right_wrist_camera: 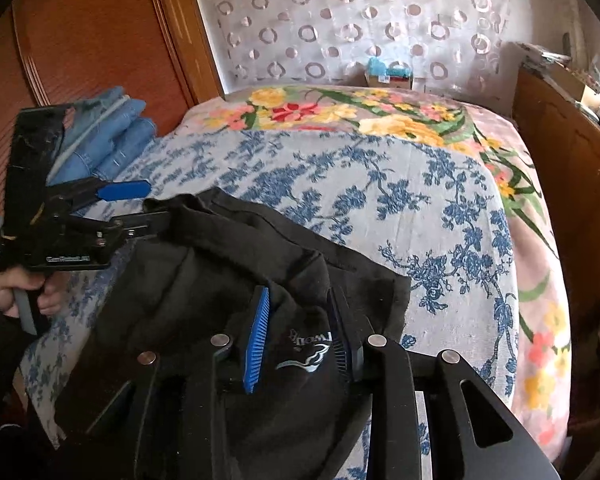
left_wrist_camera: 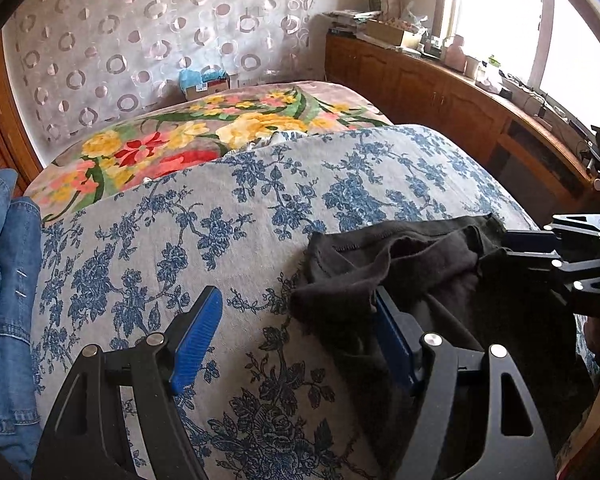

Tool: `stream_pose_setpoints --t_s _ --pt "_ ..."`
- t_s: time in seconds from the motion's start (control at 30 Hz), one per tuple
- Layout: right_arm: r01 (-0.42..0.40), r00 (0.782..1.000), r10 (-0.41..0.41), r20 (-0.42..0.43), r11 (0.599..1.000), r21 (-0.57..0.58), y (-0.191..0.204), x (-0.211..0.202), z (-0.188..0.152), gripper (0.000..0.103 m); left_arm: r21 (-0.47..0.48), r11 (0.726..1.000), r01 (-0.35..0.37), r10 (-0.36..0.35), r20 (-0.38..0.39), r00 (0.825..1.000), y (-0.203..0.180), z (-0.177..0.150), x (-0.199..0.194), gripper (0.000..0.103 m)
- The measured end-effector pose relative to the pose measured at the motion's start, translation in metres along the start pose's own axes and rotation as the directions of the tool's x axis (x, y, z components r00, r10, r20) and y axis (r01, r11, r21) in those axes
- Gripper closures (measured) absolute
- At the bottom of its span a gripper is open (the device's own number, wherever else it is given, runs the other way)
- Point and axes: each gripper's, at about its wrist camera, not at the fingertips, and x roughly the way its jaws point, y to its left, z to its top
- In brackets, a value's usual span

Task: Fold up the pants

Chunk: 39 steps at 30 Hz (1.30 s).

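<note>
Black knit, the pants [right_wrist_camera: 228,280] lie bunched on the blue-flowered bedspread [left_wrist_camera: 228,208], heaped under and ahead of the right gripper [right_wrist_camera: 300,340], whose jaws stand partly apart over the logo with no cloth pinched. The left gripper [left_wrist_camera: 296,340] gapes wide, its right finger at the crumpled hem, its left over bare spread. To my eye, each should bite a single flat edge before spreading the cloth

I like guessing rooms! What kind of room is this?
Most likely a bedroom: a bed with flowery covers, wooden cupboards under a bright window, and black pants laid out for folding.
</note>
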Motion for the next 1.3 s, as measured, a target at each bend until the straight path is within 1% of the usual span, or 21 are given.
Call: stream_pose_setpoints --t_s 0.03,0.07,0.1,0.17,0.23,0.3,0.43,0.6,0.67,0.73,0.77,0.8,0.87,0.9,0.93,0.97,1.03,1.07,1.1,1.2,1.3 --pt "0.003 1.000 -0.003 0.002 1.000 0.001 -0.001 0.001 0.000 0.075 -0.001 1.000 -0.001 0.001 -0.001 1.000 0.000 0.000 0.000 0.028" --pt "-0.001 1.000 0.001 0.005 1.000 -0.001 -0.002 0.001 0.000 0.094 -0.003 1.000 -0.004 0.004 -0.001 1.000 0.001 0.000 0.001 0.028" --pt "0.001 1.000 -0.001 0.025 1.000 0.000 -0.003 -0.003 0.000 0.098 -0.005 1.000 -0.009 0.009 0.000 1.000 0.002 0.000 0.001 0.028" --pt "0.011 0.996 -0.012 0.085 1.000 0.018 -0.007 -0.014 0.001 0.100 -0.013 1.000 -0.016 0.016 0.005 1.000 0.004 0.002 0.002 0.028" --pt "0.057 0.989 -0.063 0.134 0.997 0.048 -0.014 -0.026 0.001 0.101 -0.018 1.000 -0.020 0.020 0.012 1.000 0.006 0.003 0.001 0.028" --pt "0.104 0.982 -0.114 0.152 0.992 0.074 -0.023 -0.032 0.001 0.101 -0.020 1.000 -0.024 0.024 0.020 0.999 0.006 0.005 0.000 0.028" --pt "0.144 0.981 -0.154 0.119 0.985 0.095 -0.032 -0.028 -0.001 0.101 -0.019 0.999 -0.035 0.036 0.037 0.999 0.008 0.008 -0.001 0.028" --pt "0.164 0.980 -0.170 0.102 0.984 0.063 -0.024 -0.020 -0.001 0.101 -0.013 1.000 -0.027 0.028 0.030 0.999 0.008 0.014 0.008 0.028" --pt "0.156 0.982 -0.161 0.099 0.986 0.057 -0.021 -0.018 0.001 0.101 -0.014 1.000 0.005 -0.004 0.037 0.999 0.007 0.016 0.008 0.037" --pt "0.157 0.983 -0.161 0.091 0.986 0.049 -0.020 -0.018 0.001 0.101 -0.013 0.999 0.035 -0.035 0.039 0.999 0.005 0.016 0.008 0.044" --pt "0.157 0.983 -0.160 0.087 0.987 0.047 -0.020 -0.017 0.000 0.101 -0.008 0.999 0.047 -0.046 0.041 0.998 0.004 0.016 0.008 0.051" --pt "0.154 0.984 -0.157 0.083 0.987 0.046 -0.023 -0.015 0.000 0.101 -0.003 0.998 0.057 -0.056 0.042 0.998 0.002 0.016 0.009 0.056" --pt "0.151 0.985 -0.154 0.078 0.987 0.046 -0.023 -0.014 -0.001 0.101 0.006 0.997 0.072 -0.072 0.031 0.997 -0.002 0.016 0.013 0.073" --pt "0.149 0.985 -0.152 0.077 0.988 0.046 -0.023 -0.013 -0.002 0.101 0.010 0.997 0.082 -0.083 0.027 0.996 -0.003 0.016 0.014 0.075" --pt "0.148 0.986 -0.151 0.075 0.988 0.046 -0.024 -0.013 -0.002 0.101 0.016 0.996 0.087 -0.087 0.025 0.996 -0.004 0.016 0.014 0.079" --pt "0.148 0.986 -0.151 0.075 0.988 0.047 -0.025 -0.012 -0.002 0.101 0.022 0.996 0.090 -0.090 0.026 0.996 -0.006 0.016 0.015 0.087" --pt "0.144 0.986 -0.148 0.079 0.988 0.047 -0.026 -0.013 -0.002 0.101 0.026 0.994 0.106 -0.106 0.026 0.994 -0.007 0.016 0.014 0.095" --pt "0.144 0.985 -0.148 0.084 0.988 0.048 -0.025 -0.015 -0.002 0.101 0.026 0.994 0.110 -0.111 0.030 0.993 -0.007 0.016 0.012 0.098" --pt "0.143 0.985 -0.147 0.092 0.988 0.050 -0.025 -0.017 -0.002 0.101 0.027 0.994 0.109 -0.110 0.040 0.993 -0.008 0.017 0.009 0.098" --pt "0.152 0.981 -0.157 0.117 0.987 0.056 -0.024 -0.023 -0.003 0.101 0.009 0.996 0.086 -0.087 0.107 0.990 -0.004 0.022 -0.007 0.098" --pt "0.171 0.975 -0.178 0.135 0.983 0.061 -0.023 -0.026 -0.004 0.101 -0.001 0.997 0.074 -0.073 0.138 0.988 -0.001 0.029 -0.016 0.099"
